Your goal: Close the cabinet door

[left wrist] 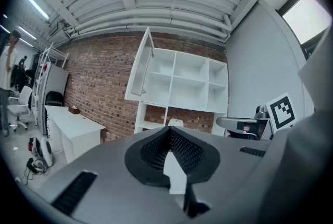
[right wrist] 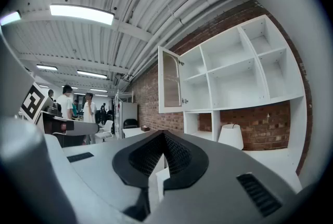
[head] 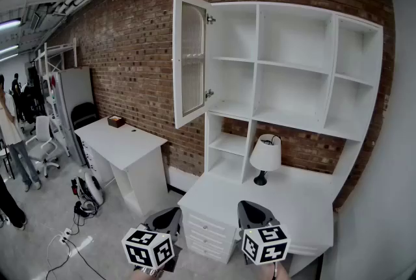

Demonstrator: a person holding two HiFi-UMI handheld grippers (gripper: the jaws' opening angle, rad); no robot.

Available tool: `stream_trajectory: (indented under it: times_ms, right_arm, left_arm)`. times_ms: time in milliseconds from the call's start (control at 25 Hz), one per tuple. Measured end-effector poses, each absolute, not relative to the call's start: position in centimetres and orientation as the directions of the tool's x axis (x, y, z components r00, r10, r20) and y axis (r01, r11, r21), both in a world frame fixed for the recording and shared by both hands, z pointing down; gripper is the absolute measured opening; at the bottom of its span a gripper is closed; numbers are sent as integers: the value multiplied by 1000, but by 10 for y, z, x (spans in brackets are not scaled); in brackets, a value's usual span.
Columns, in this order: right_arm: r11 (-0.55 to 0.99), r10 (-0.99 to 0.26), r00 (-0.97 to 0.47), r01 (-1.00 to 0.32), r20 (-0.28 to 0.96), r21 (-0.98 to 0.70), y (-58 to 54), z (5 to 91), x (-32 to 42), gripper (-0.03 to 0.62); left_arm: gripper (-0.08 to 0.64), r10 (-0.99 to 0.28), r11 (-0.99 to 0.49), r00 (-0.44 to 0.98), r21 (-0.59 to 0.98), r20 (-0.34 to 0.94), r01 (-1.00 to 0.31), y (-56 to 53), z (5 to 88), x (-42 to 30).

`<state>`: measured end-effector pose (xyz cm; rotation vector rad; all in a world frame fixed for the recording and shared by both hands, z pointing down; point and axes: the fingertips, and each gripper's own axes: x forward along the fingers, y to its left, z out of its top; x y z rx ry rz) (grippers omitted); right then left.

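With the left gripper (head: 164, 219) and right gripper (head: 255, 212) closed on nothing (both well short of it), best raise one to the cabinet door (head: 190, 58) at eleven o'clock and press its free edge home.

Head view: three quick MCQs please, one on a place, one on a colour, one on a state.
1. Where is the lamp? A) on the floor B) on the desk C) on a top shelf
2. Its shade is: A) white B) red C) black
3. The cabinet door is: A) shut B) taken off C) swung open

Key: 1 B, its base stands on the white desktop; 2 A, the shade is white above a dark base; 3 C, it juts out toward the room.
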<state>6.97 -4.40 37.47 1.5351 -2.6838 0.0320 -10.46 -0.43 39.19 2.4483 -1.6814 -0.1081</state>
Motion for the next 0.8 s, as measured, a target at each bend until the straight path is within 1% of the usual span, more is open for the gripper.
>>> stream_trajectory:
  times_ms: [800]
  right_arm:
    - [509, -859, -510, -860, 39, -29, -46, 376, 66, 28]
  left_arm:
    - [8, -927, -361, 373, 186, 31, -914, -8, 393, -107]
